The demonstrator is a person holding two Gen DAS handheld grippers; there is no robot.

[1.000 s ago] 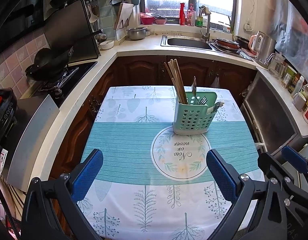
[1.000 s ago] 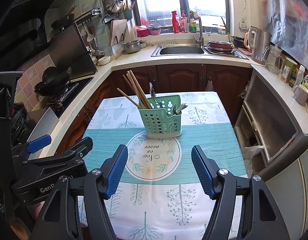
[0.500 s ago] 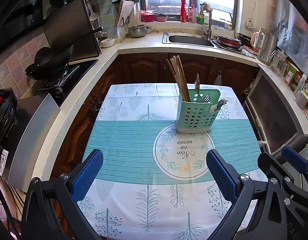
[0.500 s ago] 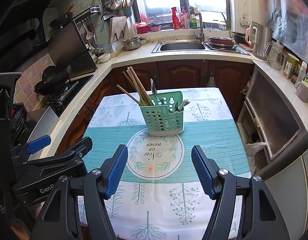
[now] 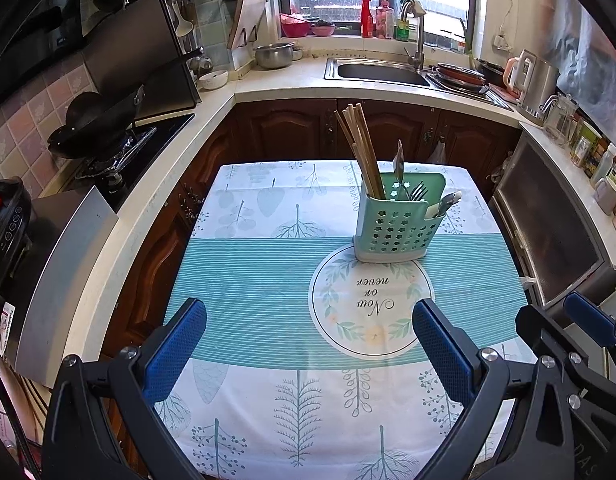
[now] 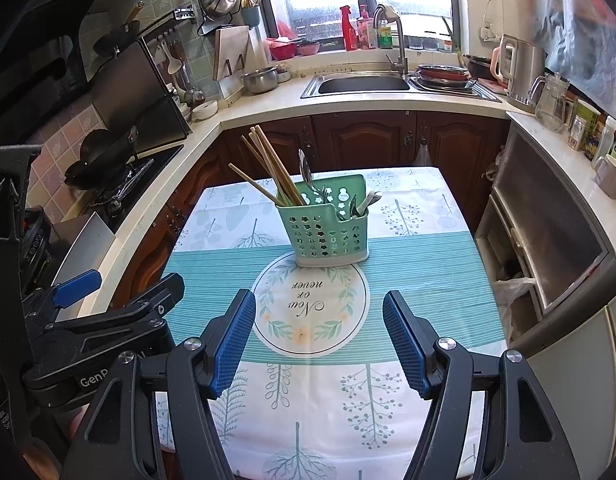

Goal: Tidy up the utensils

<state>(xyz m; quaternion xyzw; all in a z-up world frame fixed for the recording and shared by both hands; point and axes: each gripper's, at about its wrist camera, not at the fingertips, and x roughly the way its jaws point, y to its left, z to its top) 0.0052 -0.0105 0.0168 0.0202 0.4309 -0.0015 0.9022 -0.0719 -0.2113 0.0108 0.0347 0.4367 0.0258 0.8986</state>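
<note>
A green perforated utensil caddy [image 5: 396, 224] [image 6: 326, 228] stands upright near the middle of the table. Wooden chopsticks [image 5: 362, 148] [image 6: 274, 168] lean out of its left compartment. A spoon [image 6: 306, 172], forks [image 5: 418, 192] and other cutlery fill the other compartments. My left gripper [image 5: 308, 340] hangs open over the near part of the table, well short of the caddy, with nothing between its blue pads. My right gripper [image 6: 318, 340] is also open and empty, in front of the caddy. In the right wrist view the left gripper [image 6: 120, 300] shows at the left edge.
The table wears a teal and white tablecloth [image 5: 268, 280] with a round leaf print [image 6: 308, 304]. Kitchen counters surround it: stove with a wok [image 5: 96, 120] at left, sink [image 5: 380, 72] at the back, kettle [image 5: 536, 80] and jars at right. A cabinet [image 6: 548, 232] stands close to the right edge.
Both views have shifted slightly, so the caddy sits a little lower in the frames. Both grippers stay open and empty.
</note>
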